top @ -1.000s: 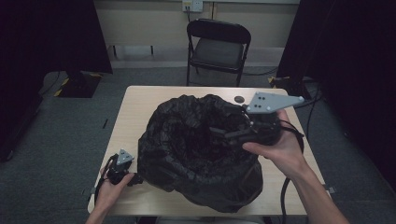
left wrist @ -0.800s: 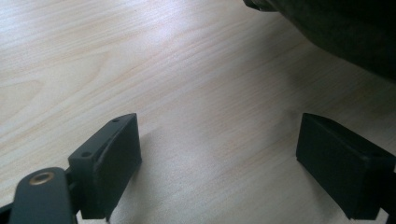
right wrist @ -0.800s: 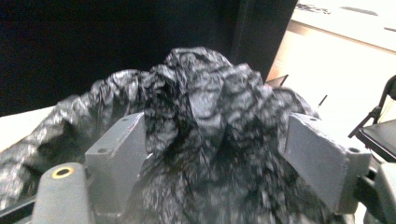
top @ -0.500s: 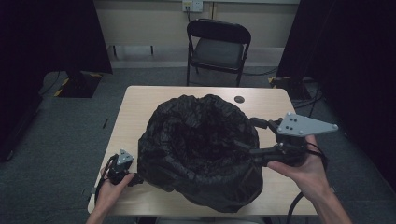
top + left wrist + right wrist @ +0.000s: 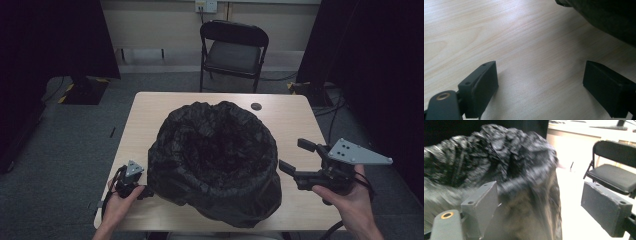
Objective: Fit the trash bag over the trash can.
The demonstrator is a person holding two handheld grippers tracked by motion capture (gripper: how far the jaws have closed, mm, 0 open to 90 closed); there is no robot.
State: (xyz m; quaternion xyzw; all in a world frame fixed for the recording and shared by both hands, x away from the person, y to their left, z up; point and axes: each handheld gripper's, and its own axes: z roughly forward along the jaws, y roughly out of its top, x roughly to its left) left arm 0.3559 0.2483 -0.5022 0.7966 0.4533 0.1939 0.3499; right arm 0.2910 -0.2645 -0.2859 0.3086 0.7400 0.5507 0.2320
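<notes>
Dark-curtained room, grey carpet, pale wooden tabletop (image 5: pixel 150 107) in the middle. Right tongs (image 5: pixel 299 157) held off the right flank of the big crumpled black plastic bag (image 5: pixel 215 160), jaws spread wide, just opened further, with nothing between them; in the right gripper view (image 5: pixel 539 207) aimed at the bag's wrinkled side (image 5: pixel 499 162), pads clear of the plastic. Left tongs (image 5: pixel 145 191) low at the bag's front-left foot, near the tabletop's near edge; in the left gripper view (image 5: pixel 540 82) jaws wide apart over bare wood, nothing gripped, a dark bulge of the bag (image 5: pixel 604 17) at the upper right and apart from both pads.

Bag standing in the tabletop's centre, mouth open and facing up, rim rolled and rumpled outward, interior too dark to read. Small dark round disc (image 5: pixel 256 106) lying on the wood just behind the bag, toward the far edge. Black folding chair (image 5: pixel 234 47) beyond that, well apart from the bag, against the pale wall.

Judged from the layout: bag apparently already opened and spread, right side let go. Likely left: a fresh grip on the rim or side for further shaping or moving, neither tongs yet on the plastic.
</notes>
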